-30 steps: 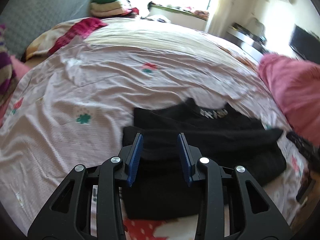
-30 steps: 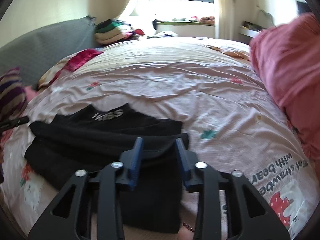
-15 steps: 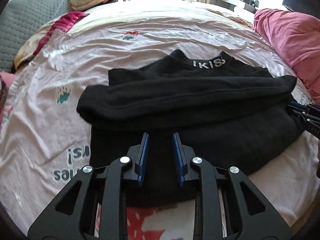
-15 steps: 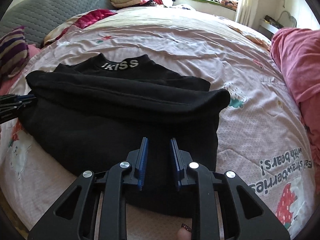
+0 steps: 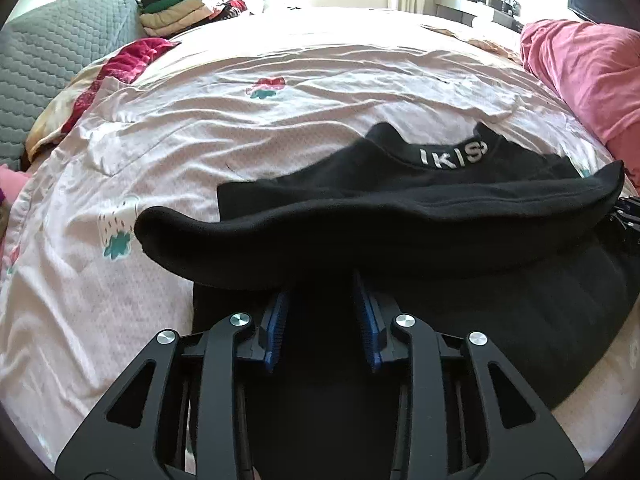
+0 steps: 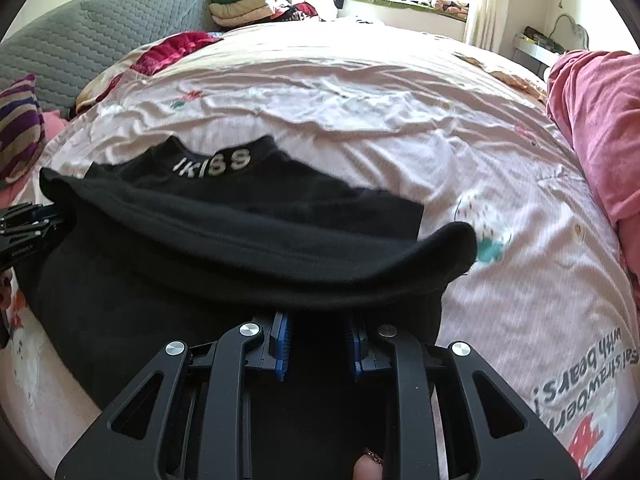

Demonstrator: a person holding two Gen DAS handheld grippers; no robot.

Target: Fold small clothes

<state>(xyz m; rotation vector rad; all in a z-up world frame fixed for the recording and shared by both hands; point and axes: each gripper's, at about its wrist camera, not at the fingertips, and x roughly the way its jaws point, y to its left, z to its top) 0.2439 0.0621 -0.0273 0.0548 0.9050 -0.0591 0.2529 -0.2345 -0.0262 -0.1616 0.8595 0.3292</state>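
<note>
Sunlight from the far window washed over a wide bed (image 5: 208, 128) under a pale pink printed sheet, with a grey quilted headboard (image 6: 100, 36) at the far left, a stack of folded clothes (image 5: 176, 8) beside it and a pink blanket (image 6: 596, 128) bunched along the right. Near the front edge of the bed lay the black top (image 5: 460, 208), its collar with white lettering pointing away, and a sleeve was folded across its body from side to side. The left gripper (image 5: 322, 300) sat over the near left part of the top, its blue-padded jaws having just widened, parted with dark cloth between them and the tips hidden under the sleeve's rolled edge; I could not tell whether they pinched it. The right gripper (image 6: 318, 334) sat over the near right part, jaws narrowly parted around black fabric, a grip likewise unclear. A fingertip (image 6: 366, 468) showed behind the right gripper.
</note>
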